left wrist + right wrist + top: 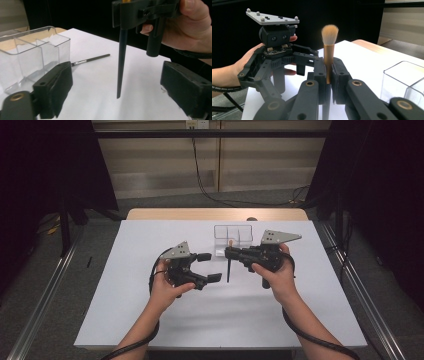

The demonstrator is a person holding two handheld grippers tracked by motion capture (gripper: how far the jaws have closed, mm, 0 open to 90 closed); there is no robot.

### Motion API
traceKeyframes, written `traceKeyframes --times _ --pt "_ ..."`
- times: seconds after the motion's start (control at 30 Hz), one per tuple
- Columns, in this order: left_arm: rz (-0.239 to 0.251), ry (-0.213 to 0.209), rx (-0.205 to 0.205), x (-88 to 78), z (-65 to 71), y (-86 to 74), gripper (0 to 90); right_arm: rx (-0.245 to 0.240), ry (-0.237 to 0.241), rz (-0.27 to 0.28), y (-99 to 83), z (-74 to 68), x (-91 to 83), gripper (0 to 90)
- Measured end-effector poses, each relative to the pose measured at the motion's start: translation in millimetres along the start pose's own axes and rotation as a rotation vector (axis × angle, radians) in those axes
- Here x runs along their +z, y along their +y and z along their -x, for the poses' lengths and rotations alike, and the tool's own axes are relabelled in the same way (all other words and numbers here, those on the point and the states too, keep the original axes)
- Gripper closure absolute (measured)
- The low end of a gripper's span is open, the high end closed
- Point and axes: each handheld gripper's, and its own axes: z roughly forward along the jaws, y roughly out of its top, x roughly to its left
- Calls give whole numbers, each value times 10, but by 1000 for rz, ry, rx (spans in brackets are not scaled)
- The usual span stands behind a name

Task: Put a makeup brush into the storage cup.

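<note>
A makeup brush [329,33] with tan bristles, a gold ferrule and a long black handle [228,270] stands upright, bristles up. My right gripper [230,252] is shut on its ferrule [327,67]. The handle's tapered tip [120,82] hangs just above the white sheet. My left gripper [210,267] is open just left of the handle, and the handle stands ahead of the gap between its jaws. A clear plastic organiser [233,234] with several compartments stands just behind the right gripper.
A thin black pencil-like brush [91,60] lies on the white sheet [150,320] beside the organiser [32,52]. The wooden table edge [215,214] runs along the far side, with a small dark round object [251,219] on it. Metal rails flank the table.
</note>
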Motion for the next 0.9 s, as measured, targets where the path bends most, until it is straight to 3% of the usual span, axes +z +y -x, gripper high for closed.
traceKeyframes --times 0.1,0.37,0.57,0.9 --pt "5 14 -14 -41 -22 -25 72 -3 -4 0 10 12 -11 844" --pt "18 27 3 -176 -46 -33 20 -6 -15 3 10 63 -26 844" --pt "16 63 -38 -286 -89 -74 3 -4 -22 3 22 89 -44 844" --pt "22 71 -11 -463 -99 -126 3 -13 -37 6 75 149 -46 844"
